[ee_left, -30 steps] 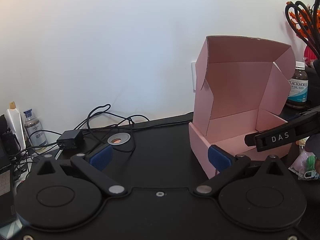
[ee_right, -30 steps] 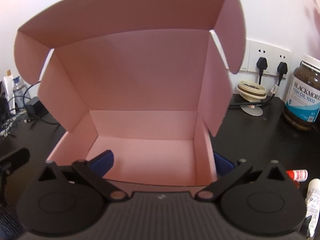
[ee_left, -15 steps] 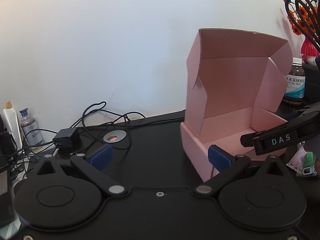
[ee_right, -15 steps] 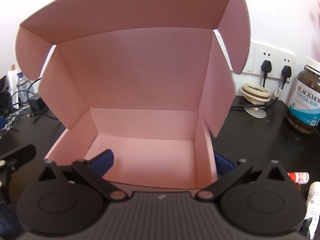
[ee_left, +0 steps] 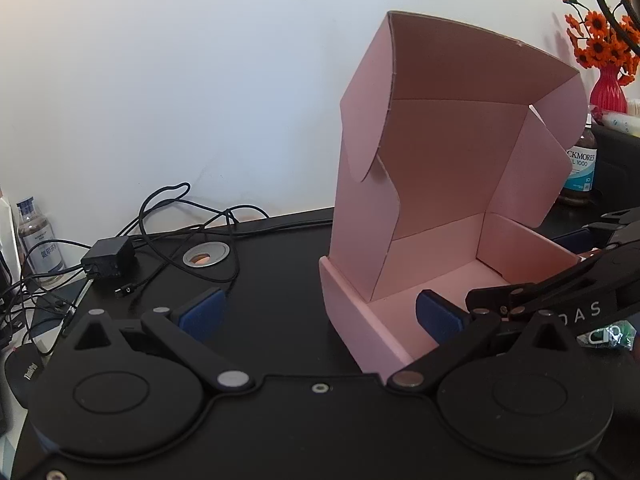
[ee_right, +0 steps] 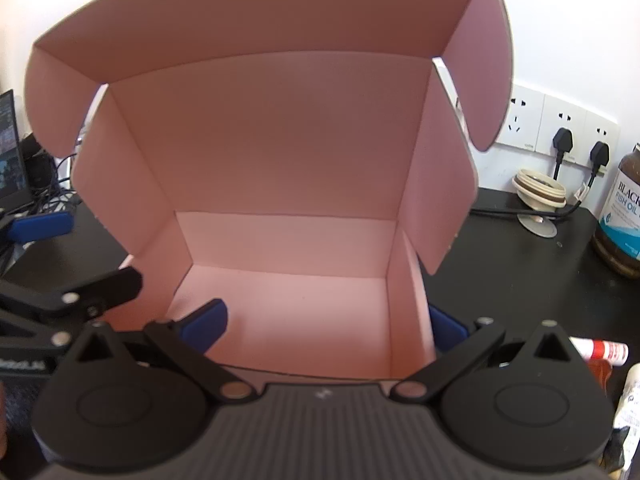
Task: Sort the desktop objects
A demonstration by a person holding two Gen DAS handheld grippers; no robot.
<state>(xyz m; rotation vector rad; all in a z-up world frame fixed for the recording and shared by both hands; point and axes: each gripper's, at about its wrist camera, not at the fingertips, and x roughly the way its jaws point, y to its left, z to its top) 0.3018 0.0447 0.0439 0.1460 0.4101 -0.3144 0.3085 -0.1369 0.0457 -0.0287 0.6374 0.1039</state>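
A: Where is the pink cardboard mailer box (ee_left: 452, 216) sitting?

B: On the black desk (ee_left: 280, 280), its lid standing upright and its tray bare. From the right wrist view the box (ee_right: 296, 216) fills most of the frame.

A: And the left gripper (ee_left: 320, 312)?

B: Jaws spread wide, gripping nothing. 1 blue pad (ee_left: 202, 312) is over bare desk on the left; the other sits in front of the box's near left corner, so the corner lies between the 2 fingers.

A: The right gripper (ee_right: 324, 326)?

B: Also spread and empty. Its left pad (ee_right: 204, 324) is inside the tray; the right 1 is outside the box's right wall, so that wall stands between them.

A: Anything else around?

B: A brown fish-oil bottle (ee_right: 620, 216) to the right of the box, a red-and-white tube (ee_right: 598, 350) lying near the right gripper, a black power adapter (ee_left: 108, 258) amid tangled cables to the left, and a red vase of orange flowers (ee_left: 608, 68) at the back.
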